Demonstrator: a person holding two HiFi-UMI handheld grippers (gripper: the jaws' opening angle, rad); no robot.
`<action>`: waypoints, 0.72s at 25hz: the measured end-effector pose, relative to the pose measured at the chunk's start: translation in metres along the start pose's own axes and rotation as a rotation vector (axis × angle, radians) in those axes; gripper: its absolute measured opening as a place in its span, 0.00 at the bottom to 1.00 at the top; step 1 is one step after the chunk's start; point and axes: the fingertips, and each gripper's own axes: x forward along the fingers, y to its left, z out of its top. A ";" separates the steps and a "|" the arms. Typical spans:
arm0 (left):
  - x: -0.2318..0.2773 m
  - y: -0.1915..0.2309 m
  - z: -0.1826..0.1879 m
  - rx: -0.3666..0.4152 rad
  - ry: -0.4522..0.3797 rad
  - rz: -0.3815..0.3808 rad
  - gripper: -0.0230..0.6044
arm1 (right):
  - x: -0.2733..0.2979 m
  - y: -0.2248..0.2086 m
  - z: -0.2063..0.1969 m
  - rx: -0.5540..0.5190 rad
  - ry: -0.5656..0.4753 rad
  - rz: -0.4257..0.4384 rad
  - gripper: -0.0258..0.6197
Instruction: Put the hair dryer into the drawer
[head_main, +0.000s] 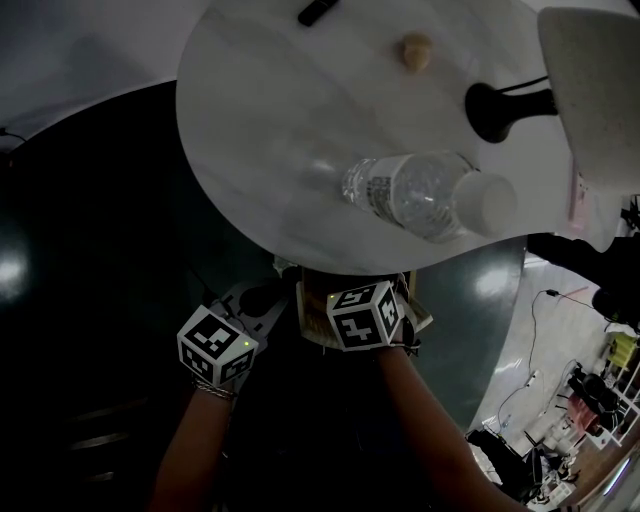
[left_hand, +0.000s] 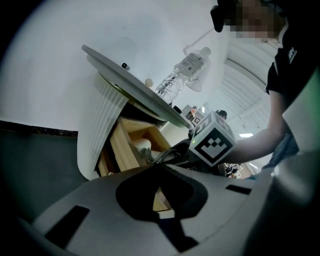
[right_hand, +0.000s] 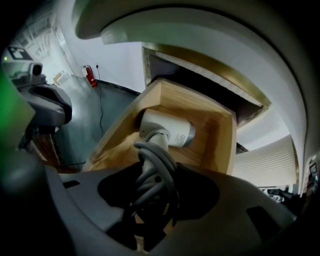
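While drawer (right_hand: 220, 145) stands open under round white counter (head_main: 280, 120), hair dryer (right_hand: 167, 131) is gripped by right claw (right_hand: 150, 197) at cord-wrapped handle — head already down inside drawer. Drawer's wooden front edge is pinched by left claw (left_hand: 160, 197) — looks clenched. Water bottle (head_main: 420, 192) is laid on counter.

Two hand-held units, left tongs (left_hand: 160, 172) and right tongs (right_hand: 155, 175): matte grey moulded shells with dark cut-outs, each carrying a white cube (head_main: 365, 315) printed with black square markers, with a small green light (left_hand: 192, 141) at its edge. Wearer: black short-sleeved top (left_hand: 287, 65), thin bracelet (head_main: 212, 388) at lower left of the head view.
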 end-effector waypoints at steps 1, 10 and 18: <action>0.001 0.000 0.000 0.000 -0.001 0.000 0.05 | 0.001 -0.001 0.000 -0.017 0.001 -0.011 0.37; 0.005 0.000 -0.001 0.001 0.000 -0.004 0.05 | 0.011 -0.002 -0.004 -0.094 0.009 -0.060 0.38; 0.008 -0.003 -0.005 0.003 0.006 -0.010 0.05 | 0.022 0.003 -0.013 -0.158 0.056 -0.048 0.41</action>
